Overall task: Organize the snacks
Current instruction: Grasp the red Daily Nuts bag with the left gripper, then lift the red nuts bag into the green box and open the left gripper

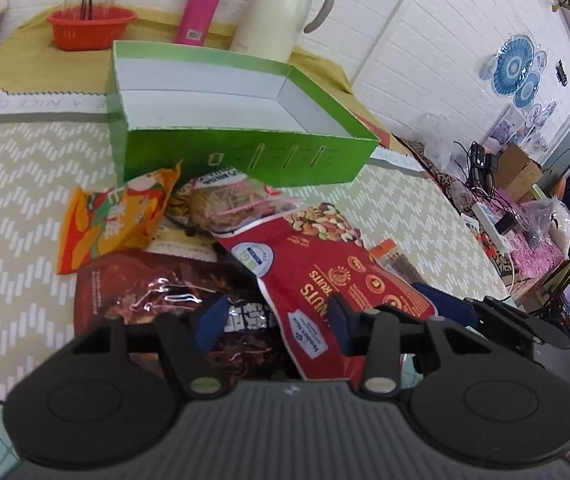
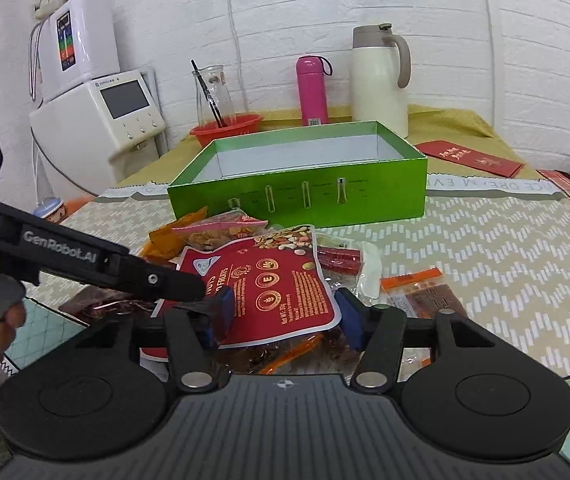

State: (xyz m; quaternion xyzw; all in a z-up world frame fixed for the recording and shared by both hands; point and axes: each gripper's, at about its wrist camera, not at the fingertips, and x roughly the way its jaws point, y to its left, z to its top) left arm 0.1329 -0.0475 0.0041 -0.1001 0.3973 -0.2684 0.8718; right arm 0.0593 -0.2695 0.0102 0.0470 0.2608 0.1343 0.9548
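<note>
A pile of snack packs lies in front of an open green box (image 1: 241,152) (image 2: 297,196), which is empty inside. On top is a red nuts-and-fruits pouch (image 1: 325,276) (image 2: 269,284). Beside it lie an orange packet (image 1: 113,220), a clear bag of snacks (image 1: 225,204) and a dark brown packet (image 1: 141,288). My left gripper (image 1: 275,324) is open, its pads either side of the red pouch's near corner. My right gripper (image 2: 285,312) is open over the pouch's near edge. The left gripper's arm (image 2: 85,264) shows in the right wrist view.
A pink flask (image 2: 312,92), a cream thermos jug (image 2: 381,80), a red bowl (image 2: 227,128) with a glass carafe and a red booklet (image 2: 469,156) stand behind the box. More small packets (image 2: 425,288) lie right of the pile. Clutter sits beyond the table's right edge (image 1: 505,216).
</note>
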